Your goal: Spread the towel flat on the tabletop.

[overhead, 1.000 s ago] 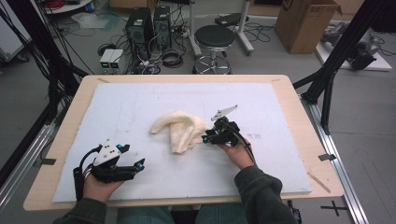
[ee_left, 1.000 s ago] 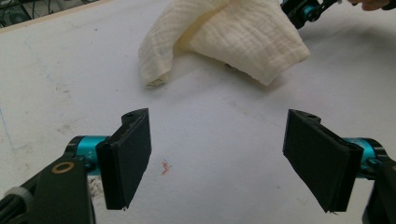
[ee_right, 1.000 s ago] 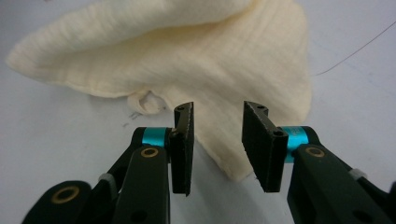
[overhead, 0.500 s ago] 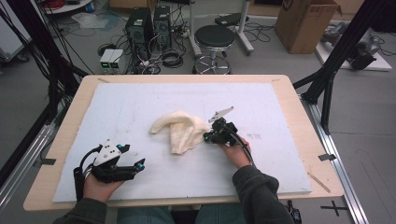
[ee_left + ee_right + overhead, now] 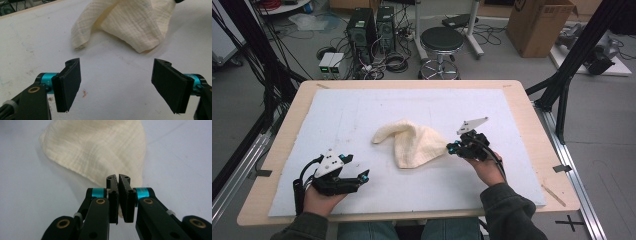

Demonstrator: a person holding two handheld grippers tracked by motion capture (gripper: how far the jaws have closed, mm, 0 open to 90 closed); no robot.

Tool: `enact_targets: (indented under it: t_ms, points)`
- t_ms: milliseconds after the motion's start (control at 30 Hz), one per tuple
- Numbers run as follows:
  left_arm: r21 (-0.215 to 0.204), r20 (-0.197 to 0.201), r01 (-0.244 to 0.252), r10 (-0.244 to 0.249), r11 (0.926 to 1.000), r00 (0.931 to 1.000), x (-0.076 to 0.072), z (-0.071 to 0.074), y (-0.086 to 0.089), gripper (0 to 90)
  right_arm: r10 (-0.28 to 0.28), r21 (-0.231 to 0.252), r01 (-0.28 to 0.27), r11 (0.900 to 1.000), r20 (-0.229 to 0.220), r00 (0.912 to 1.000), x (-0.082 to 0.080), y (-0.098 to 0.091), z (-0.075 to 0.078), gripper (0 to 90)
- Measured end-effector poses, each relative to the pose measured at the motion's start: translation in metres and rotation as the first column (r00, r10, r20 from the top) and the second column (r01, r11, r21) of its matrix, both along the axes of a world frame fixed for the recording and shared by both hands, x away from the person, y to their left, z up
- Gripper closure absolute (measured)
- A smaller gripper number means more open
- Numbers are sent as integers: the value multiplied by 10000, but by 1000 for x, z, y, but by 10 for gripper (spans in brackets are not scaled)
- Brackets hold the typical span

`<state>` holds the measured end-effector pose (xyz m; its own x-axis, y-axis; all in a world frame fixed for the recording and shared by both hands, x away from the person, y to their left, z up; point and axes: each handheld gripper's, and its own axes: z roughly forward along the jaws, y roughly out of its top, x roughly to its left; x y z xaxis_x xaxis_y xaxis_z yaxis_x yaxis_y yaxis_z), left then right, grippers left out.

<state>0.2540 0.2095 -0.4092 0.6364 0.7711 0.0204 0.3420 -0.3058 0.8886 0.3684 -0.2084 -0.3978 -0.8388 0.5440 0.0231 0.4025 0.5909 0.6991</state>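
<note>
The right gripper (image 5: 452,147), its jaws just closed, now pinches the near corner of the cream cloth (image 5: 412,144) and has drawn it rightward across the white mat (image 5: 362,107) (stretching it out). The left gripper (image 5: 357,167) rests unmoved, jaws spread.

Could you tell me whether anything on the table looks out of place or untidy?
Only the cream cloth: it lies crumpled on the white mat, one corner pinched in the right claw. Nothing looks spilled or damaged.
</note>
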Motion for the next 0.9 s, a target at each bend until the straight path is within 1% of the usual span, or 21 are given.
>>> enact_targets:
  t_ms: [133, 200, 333, 433, 500, 600, 633, 700, 733, 867, 900]
  points:
    - [-113, -13, 22, -22, 9999, 10000, 1, 1, -3, 245, -336, -181, 334, 9993, -95, 9994, -11, -23, -7, 864]
    - [-40, 11, 55, -55, 10000, 10000, 2, 1, -4, 245, -447, -245, 444, 9987, -115, 9989, -16, -34, -11, 864]
    - [-38, 28, 167, -166, 9999, 9999, 3, 3, -11, 245, -770, -175, 766, 9969, -232, 9968, -30, -55, -17, 864]
    - [-46, -6, 389, -389, 9992, 9992, 5, 3, -19, 247, -1030, 7, 1031, 9947, -269, 9943, -38, -70, -22, 864]
    - [-61, -27, 532, -532, 9986, 9986, 8, 4, -26, 251, -1124, 130, 1129, 9935, -321, 9931, -42, -74, -26, 864]
    - [-57, -30, 694, -694, 9976, 9976, 12, 3, -37, 253, -1395, -116, 1392, 9902, -332, 9897, -43, -80, -33, 864]
    - [-95, -2, 731, -731, 9973, 9973, 14, 3, -41, 255, -1461, -74, 1459, 9893, -387, 9885, -43, -82, -34, 864]
    - [-74, 7, 821, -821, 9966, 9966, 18, 1, -50, 264, -1599, -11, 1599, 9871, -288, 9867, -41, -88, -33, 864]
    - [-173, 15, 859, -859, 9962, 9963, 21, 1, -54, 273, -1646, 13, 1647, 9863, -246, 9861, -42, -90, -33, 864]
    - [-267, -161, 1112, -1117, 9934, 9936, 31, -6, -70, 338, -1601, 94, 1605, 9870, -311, 9866, -43, -91, -36, 863]
    - [-277, -236, 1245, -1251, 9918, 9919, 34, -8, -74, 370, -1558, 93, 1561, 9877, -305, 9873, -42, -91, -36, 863]
